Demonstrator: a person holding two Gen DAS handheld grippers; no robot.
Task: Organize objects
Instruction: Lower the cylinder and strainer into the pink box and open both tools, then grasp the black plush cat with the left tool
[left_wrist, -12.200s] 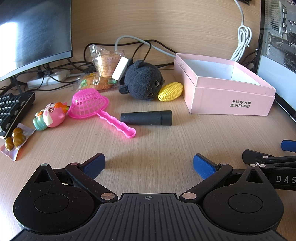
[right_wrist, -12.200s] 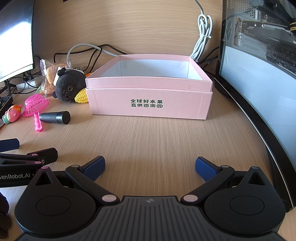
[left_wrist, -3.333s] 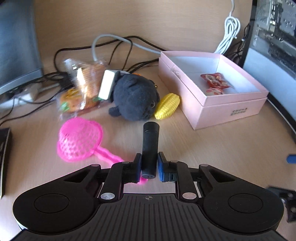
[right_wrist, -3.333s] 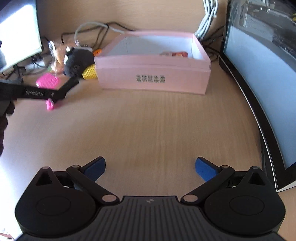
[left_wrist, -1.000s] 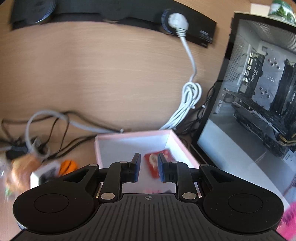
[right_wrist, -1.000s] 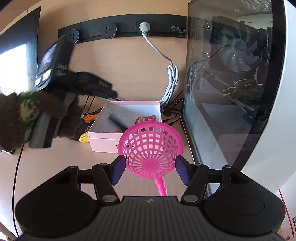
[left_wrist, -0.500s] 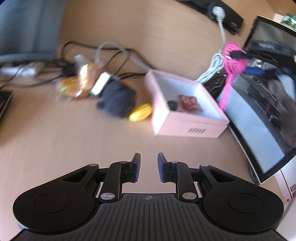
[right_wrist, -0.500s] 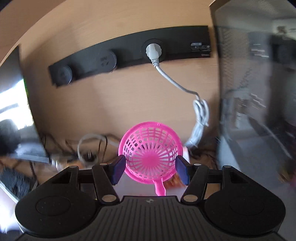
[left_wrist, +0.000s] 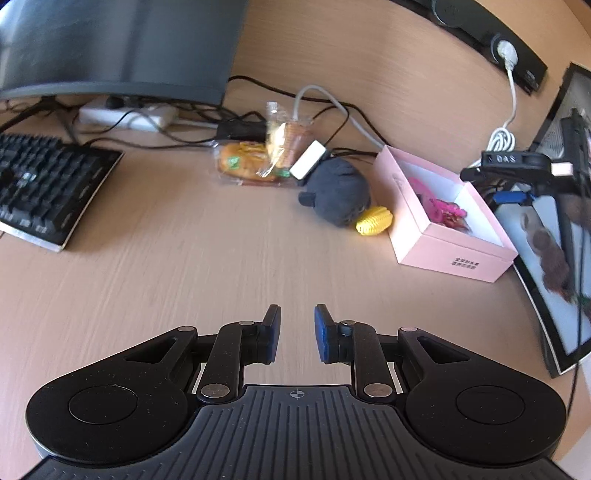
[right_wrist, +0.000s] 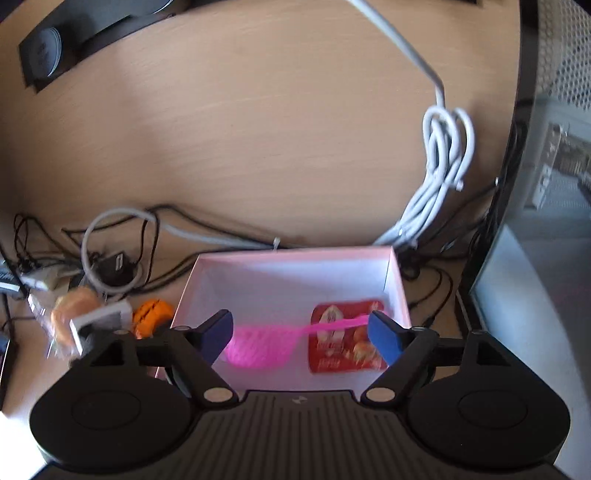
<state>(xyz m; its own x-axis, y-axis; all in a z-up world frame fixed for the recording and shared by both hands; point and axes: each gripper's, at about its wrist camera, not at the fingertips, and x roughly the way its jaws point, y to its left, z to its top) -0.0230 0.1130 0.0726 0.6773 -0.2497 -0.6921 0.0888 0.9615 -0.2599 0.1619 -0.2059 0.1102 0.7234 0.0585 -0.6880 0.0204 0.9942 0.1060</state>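
The pink box (left_wrist: 454, 258) stands open at the desk's right. My right gripper (right_wrist: 303, 332) hovers just above it, jaws opening, and its pads are clear of the pink strainer (right_wrist: 258, 347). The strainer is blurred and lies inside the box beside a red snack packet (right_wrist: 343, 343). The left wrist view shows the strainer (left_wrist: 439, 206) in the box, with the right gripper (left_wrist: 495, 181) above the far right corner. My left gripper (left_wrist: 296, 332) is shut and empty, low over bare desk well in front of the box. A black plush (left_wrist: 338, 195) and a yellow corn toy (left_wrist: 373, 220) lie left of the box.
Snack bags (left_wrist: 258, 162) and a white adapter (left_wrist: 308, 162) sit behind the plush among cables. A keyboard (left_wrist: 44, 188) and a monitor (left_wrist: 110, 44) fill the left. A glass-sided computer case (left_wrist: 554, 240) stands right of the box. A bundled white cable (right_wrist: 443, 155) hangs behind it.
The right gripper came down over the box, its jaws spread, and the pink strainer left them and dropped into the box. The left gripper swung back from the box over the desk.
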